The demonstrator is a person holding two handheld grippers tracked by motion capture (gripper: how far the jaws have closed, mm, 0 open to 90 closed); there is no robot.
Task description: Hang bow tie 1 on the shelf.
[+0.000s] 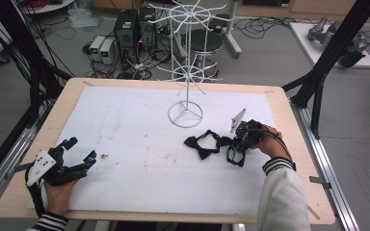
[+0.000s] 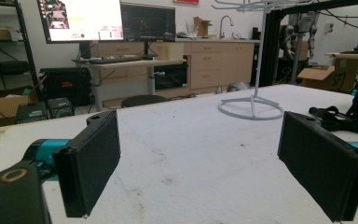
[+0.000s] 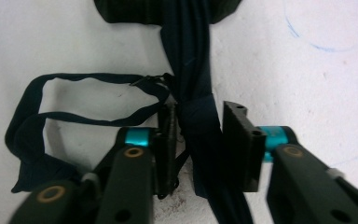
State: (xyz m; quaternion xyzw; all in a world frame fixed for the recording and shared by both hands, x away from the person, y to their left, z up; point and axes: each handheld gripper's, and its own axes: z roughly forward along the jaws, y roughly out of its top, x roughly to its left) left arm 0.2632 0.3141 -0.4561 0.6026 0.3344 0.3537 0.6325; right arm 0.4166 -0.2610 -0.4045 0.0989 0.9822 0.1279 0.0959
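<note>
Two dark bow ties lie on the white pad near the right side of the table, just in front of the ring base of the one white wire display stand (image 1: 185, 114), probably set close so they can be hung on its spokes. The right gripper (image 1: 236, 155) points down onto the nearer bow tie (image 3: 196, 122), straddling its centre knot; its jaws have closed in around the knot, the left pad against the fabric, the right pad right at its edge, so I judge it a pinch at the narrow middle, where the cloth bunches and gives a firm hold, with the thin neck strap (image 3: 51, 109) looping out free to one side. The other bow tie (image 1: 200, 144) sits just beside it toward the table's middle, untouched. The left gripper (image 1: 79, 151) rests low at the near left corner, well apart from the ties, jaws spread wide with nothing between them, apparently waiting its turn. Counted: two bow ties, one stand, two grippers.
</note>
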